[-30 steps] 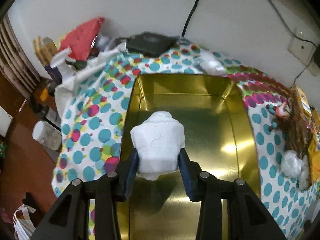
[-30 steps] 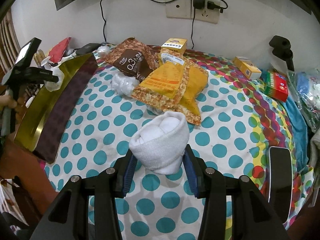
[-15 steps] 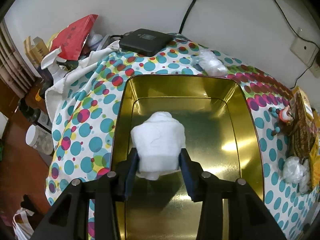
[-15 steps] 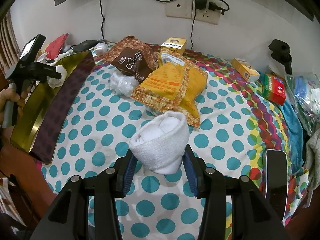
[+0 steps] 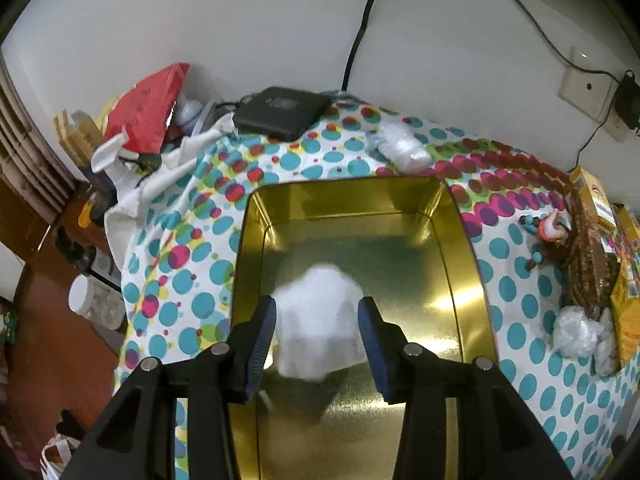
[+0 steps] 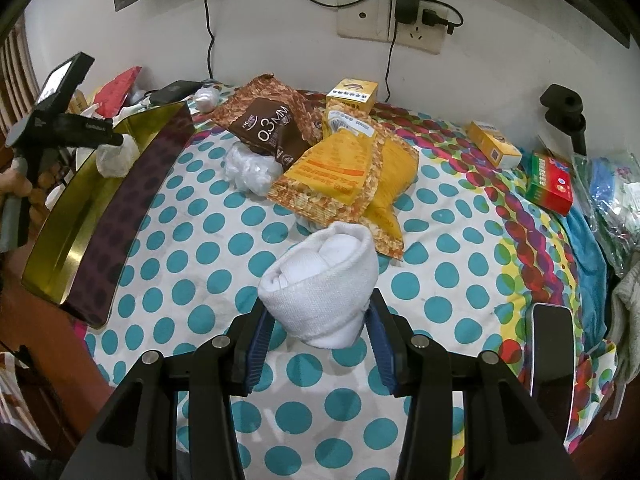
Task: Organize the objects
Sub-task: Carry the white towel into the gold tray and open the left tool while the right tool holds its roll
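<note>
On the left, we are letting go of a white sock roll (image 5: 320, 316) over the golden tin box (image 5: 466, 264); the left gripper (image 5: 318, 340) jaws have just been opening and stand apart from it. On the right, the right gripper (image 6: 318, 338) is clamping another white sock roll (image 6: 320, 284) above the dotted cloth (image 6: 440, 264). Both look soft and light, so we are taking them across the middle.

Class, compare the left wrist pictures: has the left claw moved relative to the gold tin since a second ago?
Yes. The left claw has pulled back and up from the gold tin's far wall, jaws just opening off the white sock roll.
</note>
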The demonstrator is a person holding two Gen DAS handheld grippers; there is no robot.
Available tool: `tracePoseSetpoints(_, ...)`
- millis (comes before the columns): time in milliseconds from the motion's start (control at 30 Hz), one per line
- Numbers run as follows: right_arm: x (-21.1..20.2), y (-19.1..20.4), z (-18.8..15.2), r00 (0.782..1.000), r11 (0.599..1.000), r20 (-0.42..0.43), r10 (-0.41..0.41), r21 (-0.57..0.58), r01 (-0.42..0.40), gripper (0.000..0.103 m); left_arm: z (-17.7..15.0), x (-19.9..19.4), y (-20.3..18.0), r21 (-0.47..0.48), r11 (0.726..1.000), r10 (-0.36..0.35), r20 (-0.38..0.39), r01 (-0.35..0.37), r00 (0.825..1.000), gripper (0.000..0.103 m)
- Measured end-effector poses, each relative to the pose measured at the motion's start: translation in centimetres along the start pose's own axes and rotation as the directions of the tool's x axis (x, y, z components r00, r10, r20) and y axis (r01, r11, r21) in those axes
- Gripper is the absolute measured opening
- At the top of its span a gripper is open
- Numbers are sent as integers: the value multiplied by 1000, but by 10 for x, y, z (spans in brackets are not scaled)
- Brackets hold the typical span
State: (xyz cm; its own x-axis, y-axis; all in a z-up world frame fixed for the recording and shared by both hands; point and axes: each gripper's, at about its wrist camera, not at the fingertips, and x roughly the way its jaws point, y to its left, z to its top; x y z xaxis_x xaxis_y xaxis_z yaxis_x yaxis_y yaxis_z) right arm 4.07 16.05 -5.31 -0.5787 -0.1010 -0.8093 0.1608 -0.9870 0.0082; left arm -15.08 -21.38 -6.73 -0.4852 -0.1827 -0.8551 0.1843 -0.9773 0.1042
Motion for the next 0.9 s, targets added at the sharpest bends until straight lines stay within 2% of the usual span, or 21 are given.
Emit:
tracePoseSetpoints(233,-6,3,0,1000,1000,14,11,-11,-11,43,-4,-29,-1,4,1000,11,52,-11,999,44)
tracePoseSetpoints(367,-10,10,2,999,999,24,28,-25,-28,43,-24,-52,-2,-14,1000,-16,81,17,997,44)
tracePoseSetpoints(533,-19,24,6,997,997,45,64,-41,-62,43,-60,-76,2,-63,998,-19,82,24,996,44)
tracePoseSetpoints(667,-29,46,17,991,991,67,112,-77,-107,43,-85,-93,8,-63,998,15,102,-9,995,44)
tracePoseSetpoints(800,-36,74,33,982,981,90,168,-116,-157,43,-105,-104,19,-80,997,2,96,6,995,44)
tracePoseSetpoints(900,-36,101,47,974,970,98,205,-155,-189,43,-116,-110,30,-90,995,55,89,-47,995,44)
